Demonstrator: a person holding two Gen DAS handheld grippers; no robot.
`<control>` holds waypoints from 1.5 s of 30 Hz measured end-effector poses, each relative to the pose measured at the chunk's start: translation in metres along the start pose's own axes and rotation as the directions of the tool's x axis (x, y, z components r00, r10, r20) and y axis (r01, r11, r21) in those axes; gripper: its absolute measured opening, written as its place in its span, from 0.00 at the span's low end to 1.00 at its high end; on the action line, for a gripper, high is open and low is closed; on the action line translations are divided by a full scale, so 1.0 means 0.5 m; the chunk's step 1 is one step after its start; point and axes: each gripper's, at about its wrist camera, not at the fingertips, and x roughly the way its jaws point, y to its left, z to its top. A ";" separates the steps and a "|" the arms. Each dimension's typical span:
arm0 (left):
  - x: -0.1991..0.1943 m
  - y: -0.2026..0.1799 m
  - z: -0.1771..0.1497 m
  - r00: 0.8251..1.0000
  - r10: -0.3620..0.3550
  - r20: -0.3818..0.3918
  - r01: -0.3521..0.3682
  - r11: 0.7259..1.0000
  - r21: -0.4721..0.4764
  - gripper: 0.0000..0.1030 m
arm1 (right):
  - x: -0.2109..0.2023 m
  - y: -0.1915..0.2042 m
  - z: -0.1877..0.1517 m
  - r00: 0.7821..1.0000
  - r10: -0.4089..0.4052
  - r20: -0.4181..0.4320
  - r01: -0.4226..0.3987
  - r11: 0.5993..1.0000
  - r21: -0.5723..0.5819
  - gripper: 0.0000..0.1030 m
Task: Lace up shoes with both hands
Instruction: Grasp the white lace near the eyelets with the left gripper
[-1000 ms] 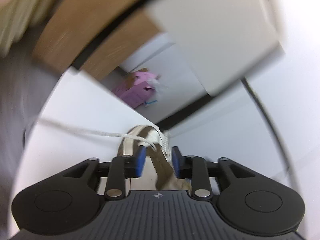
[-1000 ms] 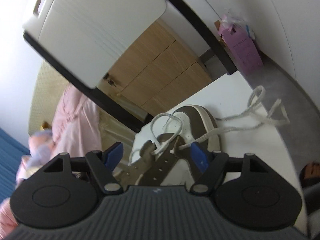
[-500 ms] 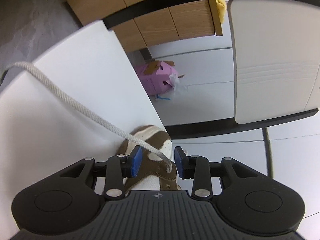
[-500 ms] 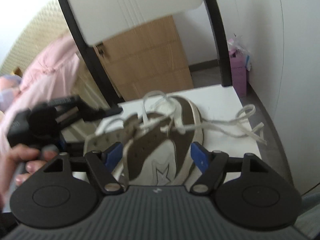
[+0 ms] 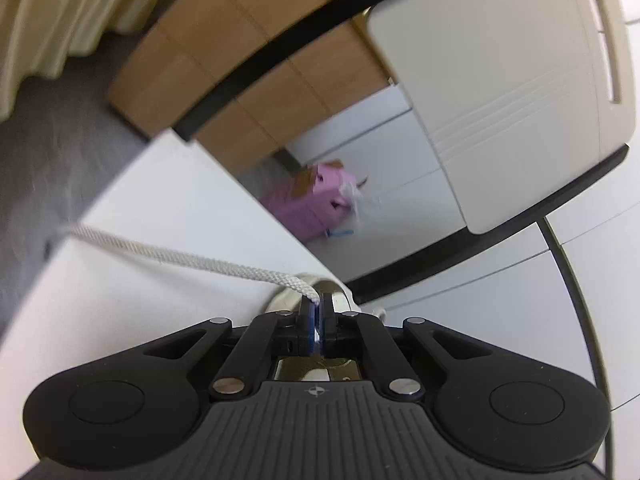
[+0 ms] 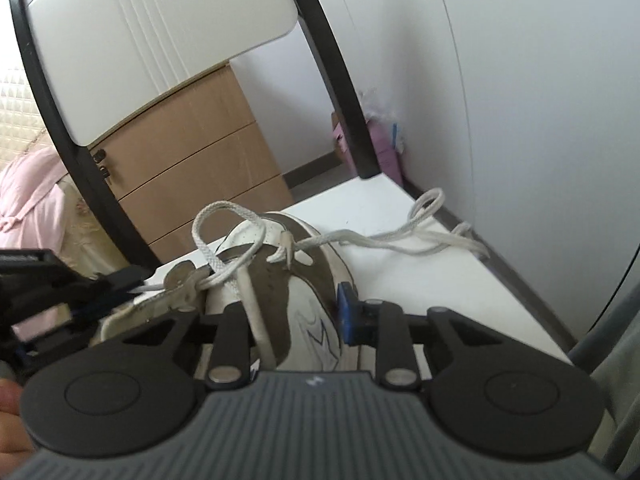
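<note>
Left wrist view: the left gripper (image 5: 317,322) has just closed, and its blue-padded fingers (image 5: 307,326) are pinched on the white lace (image 5: 192,258). The lace runs taut from the pinch toward 10 o'clock across the white surface (image 5: 168,200) to its far edge. Of the shoe (image 5: 288,298) only a small curved part shows just beyond the fingertips. A pink box (image 5: 316,204) lies on the floor at 12 o'clock, below a wooden cabinet (image 5: 224,64). Right wrist view: this view alone shows the whole upper of the brown-and-white shoe (image 6: 280,280), resting on the surface (image 6: 420,280) with its toe at 12 o'clock. The right gripper (image 6: 294,320) has just been closing; its fingers straddle the shoe's rear half, and the right blue pad (image 6: 345,314) sits against the shoe's side, while the left pad is hidden, so a full grip cannot be confirmed. One lace loop (image 6: 224,232) stands above the eyelets; loose lace (image 6: 420,236) trails toward 2 o'clock. The left gripper (image 6: 60,292) appears at 9 o'clock, blurred.
</note>
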 end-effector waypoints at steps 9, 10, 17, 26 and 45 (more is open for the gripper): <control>-0.123 0.011 0.050 0.966 0.113 0.234 -0.116 0.993 -0.001 0.02 | -0.003 -0.007 0.002 0.999 -0.024 0.032 0.024 1.000 0.003 0.22; -0.136 0.018 0.058 0.956 0.135 0.259 -0.135 0.991 -0.019 0.02 | -0.003 -0.008 0.004 0.999 -0.024 0.032 0.024 1.000 0.003 0.22; -0.184 0.088 0.102 0.884 0.341 0.319 -0.303 0.939 -0.165 0.02 | -0.004 -0.003 0.007 1.000 -0.014 0.024 0.014 1.000 -0.010 0.21; -0.146 0.088 0.097 0.960 0.241 0.143 -0.230 0.969 -0.088 0.55 | 0.001 -0.022 0.005 0.998 0.068 -0.014 -0.068 0.997 0.046 0.42; -0.094 -0.127 -0.127 0.981 0.190 0.035 -0.171 0.769 0.616 0.69 | -0.054 -0.140 0.168 0.943 0.330 -0.026 -0.324 0.936 0.135 0.64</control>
